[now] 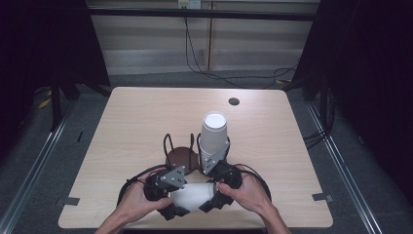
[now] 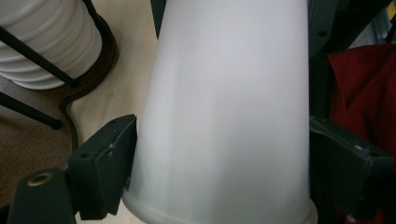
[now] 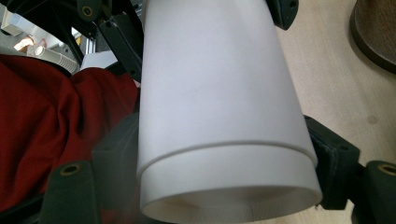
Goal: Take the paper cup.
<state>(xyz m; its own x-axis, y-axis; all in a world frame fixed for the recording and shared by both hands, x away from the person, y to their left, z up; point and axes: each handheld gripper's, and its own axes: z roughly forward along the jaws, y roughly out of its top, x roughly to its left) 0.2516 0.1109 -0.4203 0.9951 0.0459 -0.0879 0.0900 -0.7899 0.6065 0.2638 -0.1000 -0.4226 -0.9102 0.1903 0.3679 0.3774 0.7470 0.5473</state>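
1. High view: a person's two hands come in from the bottom edge, each holding a black two-jaw gripper, above the near edge of a pale wooden table (image 1: 146, 117).
2. Between the hands lie white paper cups (image 1: 192, 196) on their side, held just above the table's near edge. The left gripper (image 1: 168, 197) grips one end and the right gripper (image 1: 214, 195) the other.
3. Left gripper view: its two black jaws press against opposite sides of the cup wall near the rolled rim (image 2: 219, 116), so this gripper is closed on the cups.
4. Right gripper view: its jaws clamp the sides of the cups (image 3: 219, 107) too. A clear step line rings the wall near the open mouth, which suggests two cups nested one inside the other.
5. Behind the hands stands a dark holder (image 1: 182, 155) with thin black wire uprights. A tall stack of white cups (image 1: 213, 136) stands in its right bay; the left bay shows a bare brown base.
6. Judged step: the nested pair is being pulled apart, one gripper on each cup.
7. The next move likely calls for a steady pull straight along the cups' axis, perhaps with a slight twist, and a grip light enough not to crush the thin walls.
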